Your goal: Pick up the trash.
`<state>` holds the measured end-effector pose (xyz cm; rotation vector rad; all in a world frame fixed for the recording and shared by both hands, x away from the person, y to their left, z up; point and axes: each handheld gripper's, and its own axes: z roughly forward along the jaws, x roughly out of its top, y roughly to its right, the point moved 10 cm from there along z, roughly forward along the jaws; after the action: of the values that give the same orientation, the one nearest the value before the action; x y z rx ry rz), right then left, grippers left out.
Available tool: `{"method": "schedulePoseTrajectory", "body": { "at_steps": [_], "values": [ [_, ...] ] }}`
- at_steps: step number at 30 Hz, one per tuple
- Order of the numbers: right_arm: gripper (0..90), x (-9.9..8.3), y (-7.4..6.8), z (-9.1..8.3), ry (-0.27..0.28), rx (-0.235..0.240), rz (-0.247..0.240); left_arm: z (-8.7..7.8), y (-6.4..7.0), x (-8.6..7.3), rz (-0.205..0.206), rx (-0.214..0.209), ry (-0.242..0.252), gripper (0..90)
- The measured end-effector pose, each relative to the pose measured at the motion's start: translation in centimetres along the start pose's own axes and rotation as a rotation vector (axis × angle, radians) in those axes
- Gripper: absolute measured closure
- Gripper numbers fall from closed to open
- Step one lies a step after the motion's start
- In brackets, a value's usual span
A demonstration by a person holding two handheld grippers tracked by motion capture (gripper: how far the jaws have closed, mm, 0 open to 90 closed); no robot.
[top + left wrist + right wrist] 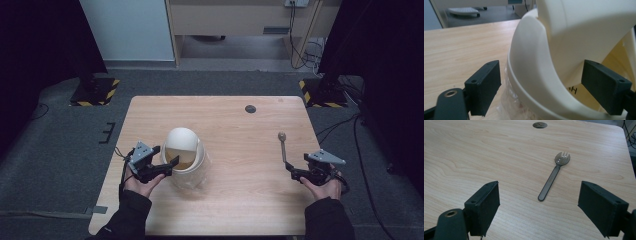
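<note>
1. At the left of the high view, the person's left hand (141, 181) comes in from the bottom edge in a dark sleeve, palm cradling the left gripper (167, 167) from below, with its grey three-cornered plate on top and its nose pointing right.
2. The left gripper's fingers (485, 85) are spread wide. In the left gripper view they straddle the rim of a cream-white container (184, 160); neither finger visibly presses on it.
3. The container stands left of centre on the wooden surface (235, 200). It has a domed swing lid (181, 137), tipped so that a yellowish inside shows, and clear crinkled plastic (509, 106) lies around its base.
4. Right of centre a translucent brown spork (554, 176) lies flat on the surface, well apart from the container, its tined head toward the far edge and its handle toward the person.
5. Near the far edge is a small round dark hole (250, 108) in the surface.
6. At the right, the right hand (325, 187) holds the right gripper (290, 170) low over the surface, just at the near end of the spork's handle. Its fingers (484, 206) are spread wide with nothing between them; the spork lies ahead of the gap.
</note>
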<state>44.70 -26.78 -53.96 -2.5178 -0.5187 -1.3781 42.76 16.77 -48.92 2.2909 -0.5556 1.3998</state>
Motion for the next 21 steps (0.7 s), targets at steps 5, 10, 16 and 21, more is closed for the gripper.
{"method": "schedulePoseTrajectory", "body": {
  "at_steps": [5,10,16,21],
  "values": [
    [17.6,0.0,-0.1,0.0,0.000,0.002,-0.001,-0.6,0.1,0.4,0.001,-0.008,0.031,15.8],
    [17.6,0.0,-0.1,0.0,0.001,0.002,-0.001,-0.8,-0.2,1.2,0.000,0.008,0.048,15.8],
    [17.5,0.0,0.0,0.0,0.001,0.001,0.002,0.1,-0.6,0.1,-0.033,0.007,-0.019,15.8],
    [17.6,0.0,-0.1,0.0,0.000,0.002,0.001,0.2,-0.6,0.0,-0.035,0.003,-0.015,15.6]
  ]
}}
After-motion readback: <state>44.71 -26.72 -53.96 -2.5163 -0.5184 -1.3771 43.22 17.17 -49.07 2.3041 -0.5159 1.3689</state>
